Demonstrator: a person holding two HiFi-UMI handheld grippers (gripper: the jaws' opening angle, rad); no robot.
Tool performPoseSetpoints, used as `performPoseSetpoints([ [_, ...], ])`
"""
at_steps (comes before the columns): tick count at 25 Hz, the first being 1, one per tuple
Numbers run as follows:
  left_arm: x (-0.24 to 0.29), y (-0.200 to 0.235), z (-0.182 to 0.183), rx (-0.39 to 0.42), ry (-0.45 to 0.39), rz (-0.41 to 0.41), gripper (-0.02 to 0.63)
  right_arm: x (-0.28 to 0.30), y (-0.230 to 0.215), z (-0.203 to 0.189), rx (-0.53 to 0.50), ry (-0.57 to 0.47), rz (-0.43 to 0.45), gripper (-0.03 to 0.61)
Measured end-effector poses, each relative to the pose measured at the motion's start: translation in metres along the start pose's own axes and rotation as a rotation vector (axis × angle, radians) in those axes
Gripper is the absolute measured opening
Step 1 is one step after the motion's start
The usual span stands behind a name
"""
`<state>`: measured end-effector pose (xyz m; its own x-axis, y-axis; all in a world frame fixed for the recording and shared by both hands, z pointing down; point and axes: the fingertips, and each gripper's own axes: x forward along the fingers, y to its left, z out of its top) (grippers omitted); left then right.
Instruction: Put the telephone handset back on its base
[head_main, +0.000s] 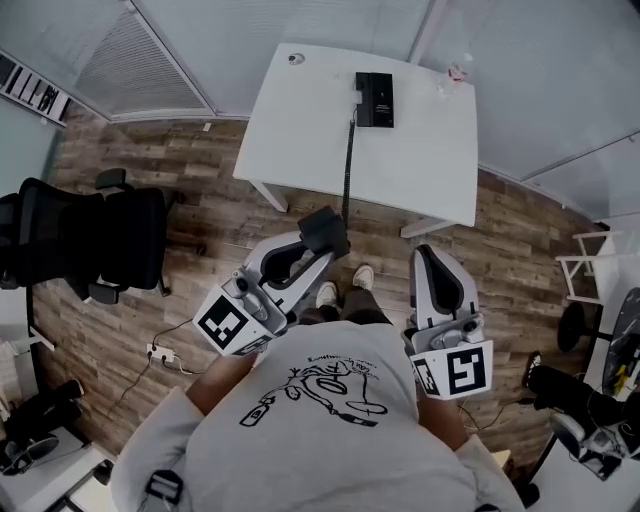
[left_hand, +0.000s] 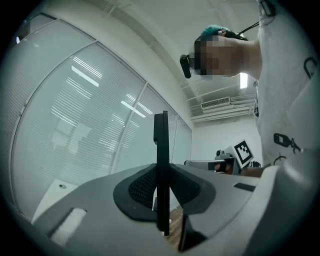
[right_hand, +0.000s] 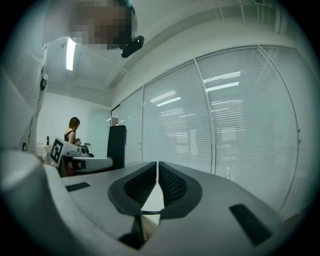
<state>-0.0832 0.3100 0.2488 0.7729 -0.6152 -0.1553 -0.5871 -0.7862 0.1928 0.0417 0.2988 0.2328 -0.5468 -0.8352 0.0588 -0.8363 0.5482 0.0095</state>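
Your L gripper (head_main: 316, 244) is pinched on the handset (left_hand: 161, 165), which stands edge-on between the pads, prob. for a firm hold against cord (head_main: 348, 170) pull. The base (head_main: 374, 98) lies well ahead of the jaws on the table (head_main: 300, 130). R gripper (right_hand: 157, 176): jaws pressed together, empty, held alongside.

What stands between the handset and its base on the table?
Nothing visible. The handset, clamped in the left gripper, is above the floor, short of the table; only its own cord runs to the base.
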Motion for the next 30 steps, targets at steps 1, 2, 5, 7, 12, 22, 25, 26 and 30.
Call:
performPoseSetpoints([
  [1,0.001,0.002,-0.001,-0.002,0.0,0.0,0.069,0.001,-0.002,-0.002,0.004,0.003,-0.004,0.011],
  [2,0.003,0.005,-0.003,-0.004,0.001,0.001,0.069,0.003,-0.004,-0.004,0.01,0.006,-0.008,0.011],
  [5,0.009,0.012,-0.006,-0.007,0.002,0.006,0.069,0.009,-0.011,-0.008,0.016,0.007,-0.012,0.011],
  [7,0.012,0.016,-0.006,-0.006,0.003,0.007,0.069,0.016,-0.013,-0.008,0.015,0.003,-0.006,0.011],
  [12,0.028,0.032,-0.004,-0.008,0.006,0.012,0.069,0.036,-0.027,-0.004,0.018,-0.006,0.007,0.011],
  [22,0.103,0.069,-0.016,-0.011,0.054,0.02,0.069,0.073,-0.109,-0.005,0.047,-0.007,0.0,0.011],
  [25,0.131,0.08,-0.018,-0.012,0.065,0.023,0.069,0.084,-0.139,-0.005,0.054,-0.01,-0.006,0.011],
  [26,0.139,0.083,-0.019,-0.012,0.066,0.023,0.069,0.088,-0.148,-0.005,0.057,-0.013,-0.007,0.011],
  [30,0.171,0.096,-0.022,-0.014,0.077,0.027,0.069,0.102,-0.181,-0.007,0.071,-0.017,-0.002,0.011],
])
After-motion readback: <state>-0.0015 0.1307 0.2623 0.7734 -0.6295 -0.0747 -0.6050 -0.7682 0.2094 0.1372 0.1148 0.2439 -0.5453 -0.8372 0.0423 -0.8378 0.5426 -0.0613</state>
